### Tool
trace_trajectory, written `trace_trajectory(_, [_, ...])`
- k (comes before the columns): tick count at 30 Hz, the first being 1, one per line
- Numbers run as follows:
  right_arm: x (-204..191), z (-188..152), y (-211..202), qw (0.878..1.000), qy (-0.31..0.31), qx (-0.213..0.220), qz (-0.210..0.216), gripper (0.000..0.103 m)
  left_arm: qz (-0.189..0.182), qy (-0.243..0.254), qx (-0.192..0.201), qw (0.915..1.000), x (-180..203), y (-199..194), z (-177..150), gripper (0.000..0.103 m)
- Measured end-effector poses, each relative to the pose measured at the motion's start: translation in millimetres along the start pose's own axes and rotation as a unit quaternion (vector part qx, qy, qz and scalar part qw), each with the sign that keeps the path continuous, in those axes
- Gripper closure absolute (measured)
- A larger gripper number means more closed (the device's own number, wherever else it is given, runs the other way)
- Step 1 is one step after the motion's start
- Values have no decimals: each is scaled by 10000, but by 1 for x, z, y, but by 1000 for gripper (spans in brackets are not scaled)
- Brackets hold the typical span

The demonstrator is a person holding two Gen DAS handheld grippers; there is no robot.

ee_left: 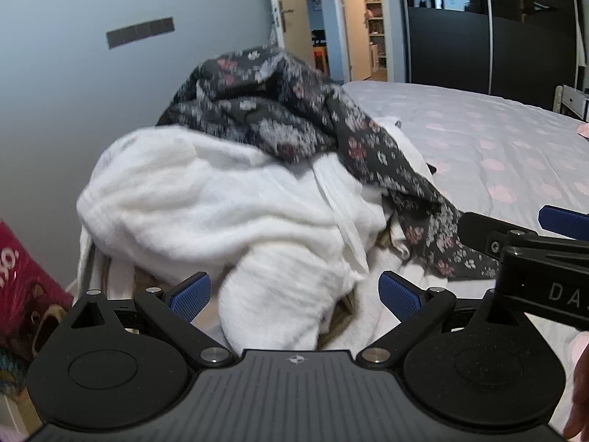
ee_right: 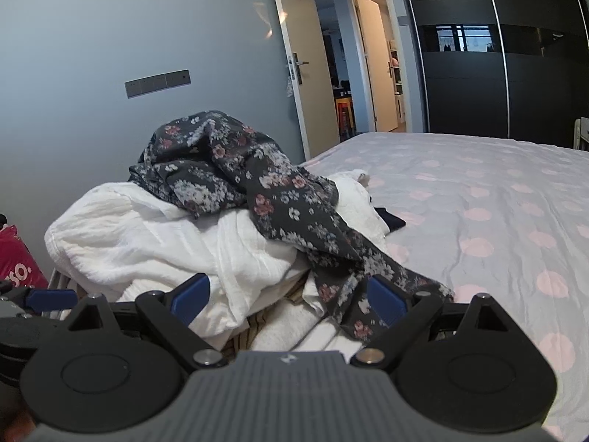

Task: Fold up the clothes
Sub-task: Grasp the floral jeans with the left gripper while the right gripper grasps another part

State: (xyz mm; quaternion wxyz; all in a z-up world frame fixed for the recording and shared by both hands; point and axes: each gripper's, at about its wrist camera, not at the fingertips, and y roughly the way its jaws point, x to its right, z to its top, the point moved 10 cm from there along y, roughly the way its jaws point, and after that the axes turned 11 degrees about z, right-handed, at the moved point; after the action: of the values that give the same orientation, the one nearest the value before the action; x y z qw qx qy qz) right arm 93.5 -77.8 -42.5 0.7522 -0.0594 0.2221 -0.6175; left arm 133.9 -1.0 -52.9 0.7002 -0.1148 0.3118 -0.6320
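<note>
Since both my left tongs (ee_left: 294, 294) and right tongs (ee_right: 289, 296) hang spread and empty before the laundry heap (ee_right: 176, 235), I judge it best to pinch the floral garment (ee_right: 235, 180) topping it by its loose corner.

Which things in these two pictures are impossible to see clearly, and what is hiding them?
- Container under the pile: both views, covered by the white garment and the floral garment.
- Red bag: left wrist view, cut by the edge; its print is unreadable.
- Small dark item on the bed: right wrist view, partly behind white cloth.
- Floral pattern: left wrist view, motion-blurred.
</note>
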Motion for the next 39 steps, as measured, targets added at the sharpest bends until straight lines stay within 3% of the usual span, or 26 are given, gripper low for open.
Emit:
trace_trajectory(5, [7, 17, 22, 9999, -60, -154, -5, 9, -124, 354, 129, 9992, -10, 18, 28, 4])
trace_trajectory(9, [16, 30, 50, 9988, -379, -253, -202, 10, -342, 326, 71, 9989, -14, 44, 52, 4])
trace_trajectory(15, [21, 41, 98, 9976, -522, -451, -61, 11, -575, 110, 82, 9983, -9, 84, 84, 9])
trace_trajectory(18, [21, 45, 126, 9971, -563, -509, 27, 11, -615, -37, 4, 9981, -6, 107, 93, 18])
trace_trajectory(20, [19, 47, 144, 9965, -635, -531, 103, 11, -669, -194, -156, 9975, -5, 121, 94, 30])
trace_trajectory(23, [15, 51, 170, 9954, -756, -549, 194, 11, -707, -269, -271, 9968, -2, 136, 96, 35])
trace_trajectory(29, [16, 54, 205, 9949, -727, -654, 241, 33, -708, -460, -372, 9957, -4, 152, 101, 44])
trace_trajectory(32, [16, 55, 214, 9937, -797, -759, 228, 62, -600, -493, -352, 9964, -7, 153, 102, 60])
trace_trajectory(34, [15, 58, 213, 9933, -835, -775, 168, 92, -590, -552, -313, 9962, -12, 151, 104, 68])
trace_trajectory(36, [17, 67, 203, 9930, -989, -633, -148, 99, -640, -615, -203, 9958, -18, 144, 108, 76])
trace_trajectory(39, [24, 86, 177, 9919, -1098, -389, -510, 101, -683, -427, 301, 9963, -20, 121, 118, 91])
